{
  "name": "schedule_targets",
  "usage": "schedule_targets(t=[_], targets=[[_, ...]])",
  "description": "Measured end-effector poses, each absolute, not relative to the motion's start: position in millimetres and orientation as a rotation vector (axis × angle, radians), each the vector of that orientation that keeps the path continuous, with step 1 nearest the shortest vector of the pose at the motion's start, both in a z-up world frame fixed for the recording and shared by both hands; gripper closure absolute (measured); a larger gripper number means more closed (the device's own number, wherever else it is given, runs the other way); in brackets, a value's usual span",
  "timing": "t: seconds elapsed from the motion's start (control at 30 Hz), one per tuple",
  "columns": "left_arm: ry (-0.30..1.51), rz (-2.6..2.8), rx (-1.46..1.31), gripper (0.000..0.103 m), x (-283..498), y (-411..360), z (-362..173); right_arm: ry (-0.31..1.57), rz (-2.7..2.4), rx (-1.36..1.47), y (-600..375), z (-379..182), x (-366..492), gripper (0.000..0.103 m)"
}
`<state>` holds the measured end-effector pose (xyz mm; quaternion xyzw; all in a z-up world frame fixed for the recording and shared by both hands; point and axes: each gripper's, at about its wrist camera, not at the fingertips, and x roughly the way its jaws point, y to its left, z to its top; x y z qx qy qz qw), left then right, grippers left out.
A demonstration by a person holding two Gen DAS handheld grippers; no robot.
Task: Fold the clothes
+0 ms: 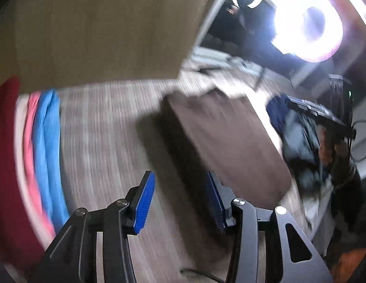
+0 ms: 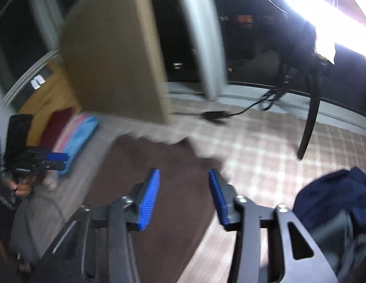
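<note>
Patterned carpet (image 2: 265, 146) covered the floor, pale and checked, blurred by motion in both views. On it stood one large cardboard box (image 1: 93, 33), one black tripod leg (image 2: 309, 122) with a cable trailing from it, and a glaring ring light (image 1: 310, 21) in front of a dark window. One brown garment (image 2: 164, 188) lay spread flat on the carpet, folded into a long rectangle, its far edge just short of the box. At one side of it lay one stack of folded clothes (image 1: 29, 151), in which four layers could be counted: dark red, white, pink and light blue. At the opposite side sat one loose heap of dark blue and grey clothes (image 2: 336, 202); how many pieces it held could not be told.

Two grippers were in view, each held in one hand. The left gripper (image 1: 180, 200) hung above the near end of the brown garment, its blue pads parted to a moderate gap, with nothing between them and nothing touched. The right gripper (image 2: 184, 198) hung over the same garment, also at a moderate gap and empty. From the left wrist view, the person's right hand (image 1: 334, 151) showed on its handle in front of the dark heap.
</note>
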<state>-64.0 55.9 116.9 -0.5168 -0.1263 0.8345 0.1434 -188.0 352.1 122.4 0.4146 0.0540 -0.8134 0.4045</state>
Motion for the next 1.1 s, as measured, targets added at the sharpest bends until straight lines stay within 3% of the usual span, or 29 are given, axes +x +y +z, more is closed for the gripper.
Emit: schedule_targets(t=[0.07,0.23,0.4,0.5,0.67,0.77,0.8,0.83,0.9,1.0,1.1], targets=[[-0.408,2.345,-1.487,0.054,-33,68,111,0.134,-2.007,1.084,355,117,-152,0.072],[-0.367,2.268,-1.5,0.057,-2,109,72,0.102,-1.94,1.216,349,76,-92,0.072],[-0.466,2.238,-1.456,0.069,-7,115,58,0.239,-2.051,1.253,343,60,-67,0.072],[-0.443,2.23,-1.456,0.083,-7,117,56,0.131,-2.112,1.288,368,63,-72,0.06],[-0.411,2.196,-1.485,0.084,-10,122,48,0.113,-2.097,1.359,390,47,-80,0.059],[-0.349,2.196,-1.493,0.089,-12,128,50,0.103,-2.058,1.343,384,38,-83,0.06],[-0.292,2.199,-1.494,0.091,-10,132,53,0.096,-2.045,1.34,382,36,-85,0.067],[-0.245,2.195,-1.501,0.092,-10,134,57,0.093,-2.036,1.339,380,36,-86,0.086],[-0.197,2.177,-1.516,0.094,-8,131,62,0.092,-2.02,1.335,380,38,-89,0.093],[-0.173,2.172,-1.556,0.103,-9,122,57,0.08,-2.014,1.348,380,34,-92,0.094],[-0.144,2.212,-1.652,0.103,-8,117,42,0.069,-2.025,1.369,380,27,-93,0.094]])
